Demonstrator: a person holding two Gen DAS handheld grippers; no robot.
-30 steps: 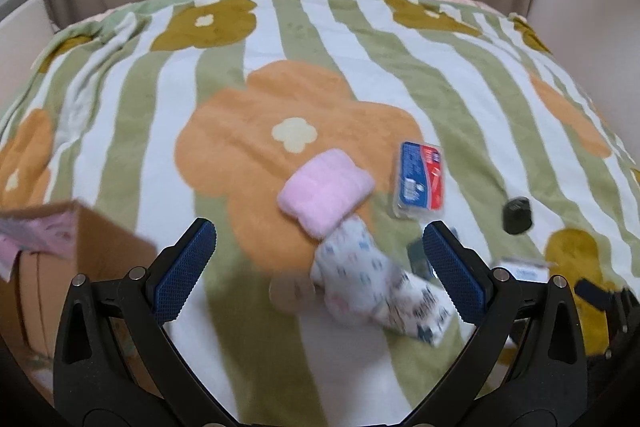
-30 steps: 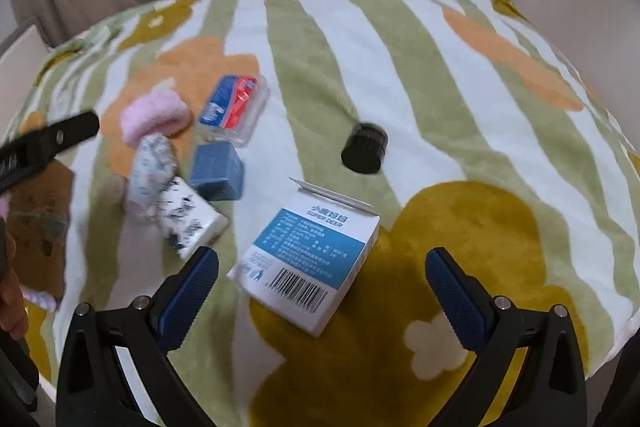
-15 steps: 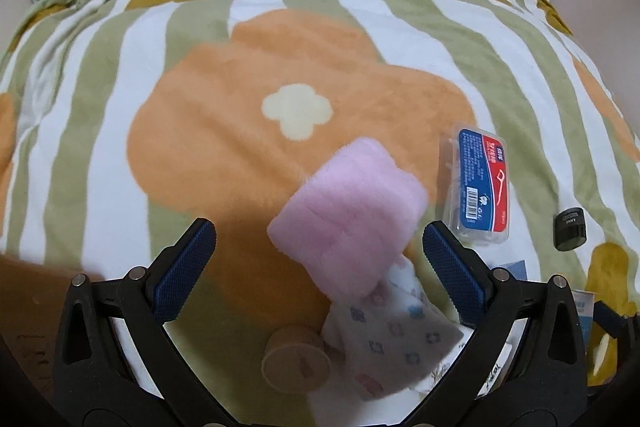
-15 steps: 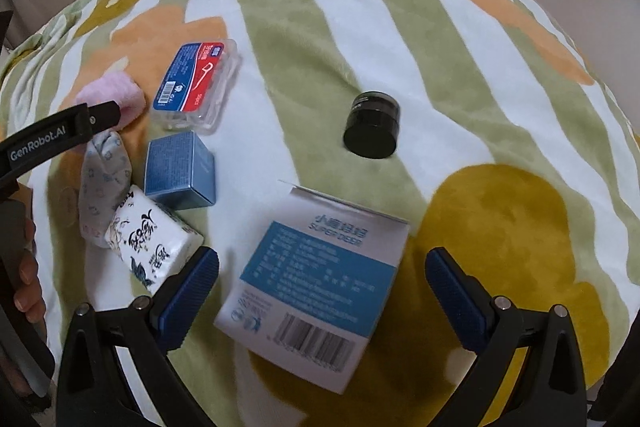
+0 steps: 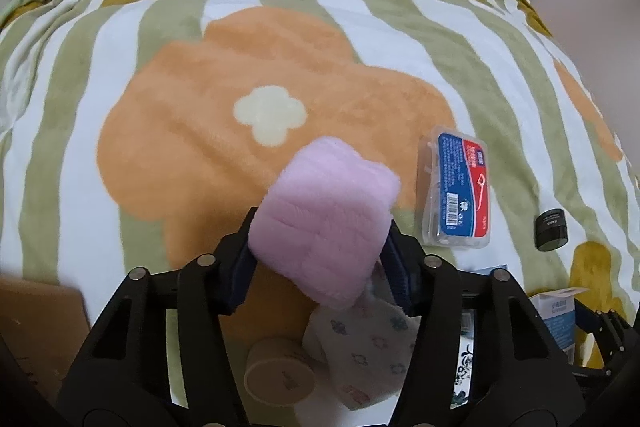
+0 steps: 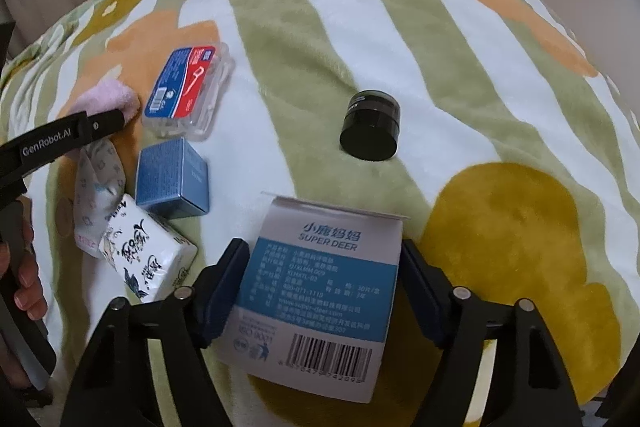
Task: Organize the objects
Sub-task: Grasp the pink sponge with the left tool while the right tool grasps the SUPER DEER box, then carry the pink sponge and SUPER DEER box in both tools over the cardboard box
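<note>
on the striped flower blanket both grippers have just been closing, and each has something between its jaws now. left gripper is pinching the fluffy pink cloth roll across its sides, blue pads sunk into the pile, which makes sense since it's soft and squashes down to a firm hold. right gripper is clamped on the white and blue super deer box by its long edges, the narrow way across, so the jaws don't need to spread far. both point steeply down, looks like a grab from above with the lift not yet begun.

everything else sits loose on the blanket: the clear floss pick case, small blue box, tissue pack, patterned cloth pouch, tan round lid and black jar, the jar well apart. the brown cardboard box at the left edge is probably where stuff goes, can't tell for sure.
</note>
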